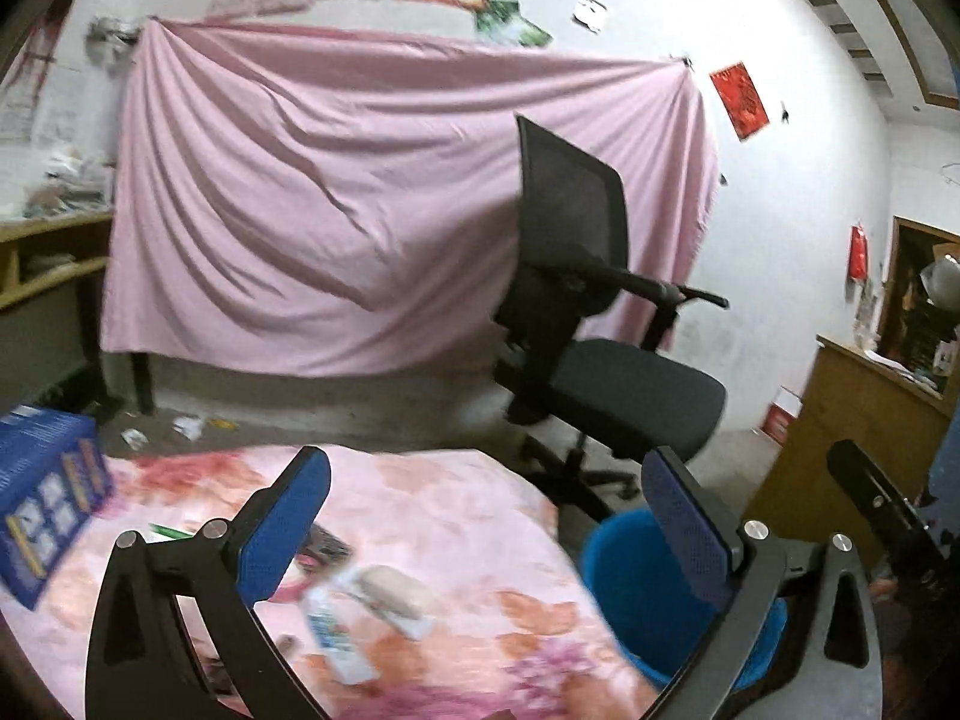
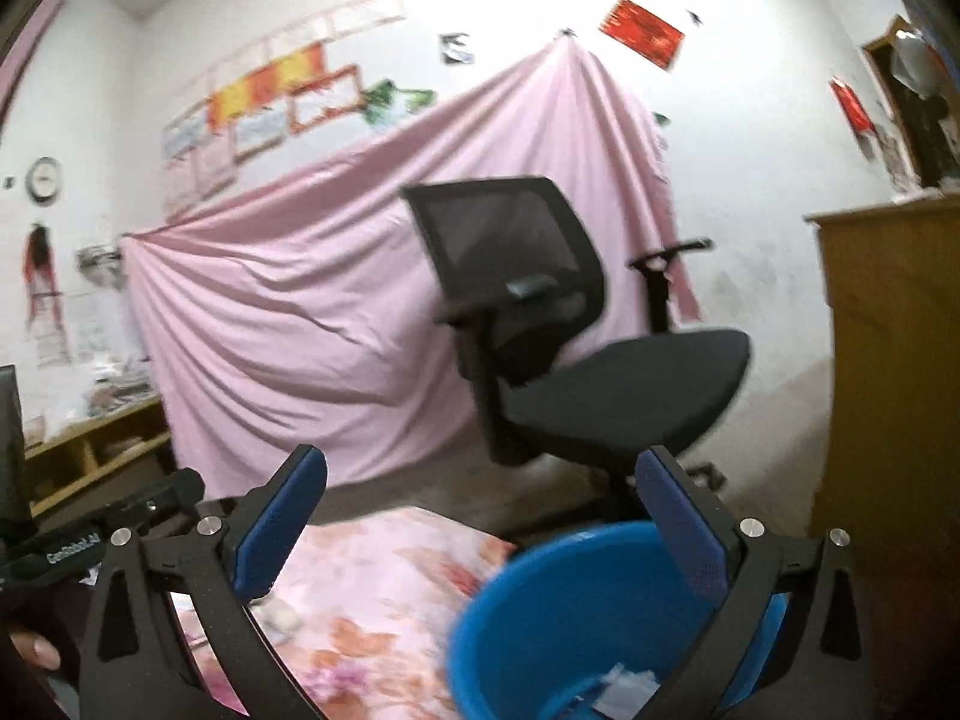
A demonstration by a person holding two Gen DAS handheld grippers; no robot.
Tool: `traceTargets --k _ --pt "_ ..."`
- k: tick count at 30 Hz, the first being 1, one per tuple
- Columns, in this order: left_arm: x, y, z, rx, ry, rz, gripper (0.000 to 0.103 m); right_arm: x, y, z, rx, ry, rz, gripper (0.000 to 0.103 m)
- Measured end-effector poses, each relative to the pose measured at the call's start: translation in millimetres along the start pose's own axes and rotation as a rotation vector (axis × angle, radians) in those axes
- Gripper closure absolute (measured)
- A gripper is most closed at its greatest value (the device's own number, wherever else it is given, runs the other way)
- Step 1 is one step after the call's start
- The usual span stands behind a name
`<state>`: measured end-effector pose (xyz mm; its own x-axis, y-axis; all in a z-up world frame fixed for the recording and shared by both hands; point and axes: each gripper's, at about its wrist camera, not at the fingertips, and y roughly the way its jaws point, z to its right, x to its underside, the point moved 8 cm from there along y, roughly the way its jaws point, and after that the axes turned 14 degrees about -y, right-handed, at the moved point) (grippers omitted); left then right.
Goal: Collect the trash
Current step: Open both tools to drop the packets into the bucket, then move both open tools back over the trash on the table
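My left gripper (image 1: pixel 489 531) stands wide apart with nothing between its pads, and so does my right gripper (image 2: pixel 480 531). Below the left one, near on the table (image 1: pixel 456 498), lies a pale wrapper (image 1: pixel 393 591) beside a flattened packet (image 1: pixel 336 639); both look light, soft and crinkly, so I judge a pinch across a raised edge best. The blue bin (image 2: pixel 540 618) sits right of the table, scraps already inside. The floral cloth is soft and may bunch. Farther off stand a black chair (image 1: pixel 576 312) and a pink sheet (image 1: pixel 312 198).
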<state>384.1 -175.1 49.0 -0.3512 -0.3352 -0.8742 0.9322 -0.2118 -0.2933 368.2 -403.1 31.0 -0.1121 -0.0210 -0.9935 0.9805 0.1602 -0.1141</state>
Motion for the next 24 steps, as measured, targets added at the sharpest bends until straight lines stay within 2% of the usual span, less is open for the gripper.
traceTargets --k 12,17,24 --pt "-23 -75 -72 -0.101 -0.008 0.185 0.001 -18 -11 -98 -0.144 -0.134 0.104 0.000" --pt "-25 -99 -105 -0.153 -0.002 0.215 0.001 -12 -9 -130 -0.181 -0.197 0.104 0.000" --pt "-15 -119 -143 -0.215 -0.001 0.217 0.001 3 -5 -166 -0.233 -0.281 0.074 0.000"
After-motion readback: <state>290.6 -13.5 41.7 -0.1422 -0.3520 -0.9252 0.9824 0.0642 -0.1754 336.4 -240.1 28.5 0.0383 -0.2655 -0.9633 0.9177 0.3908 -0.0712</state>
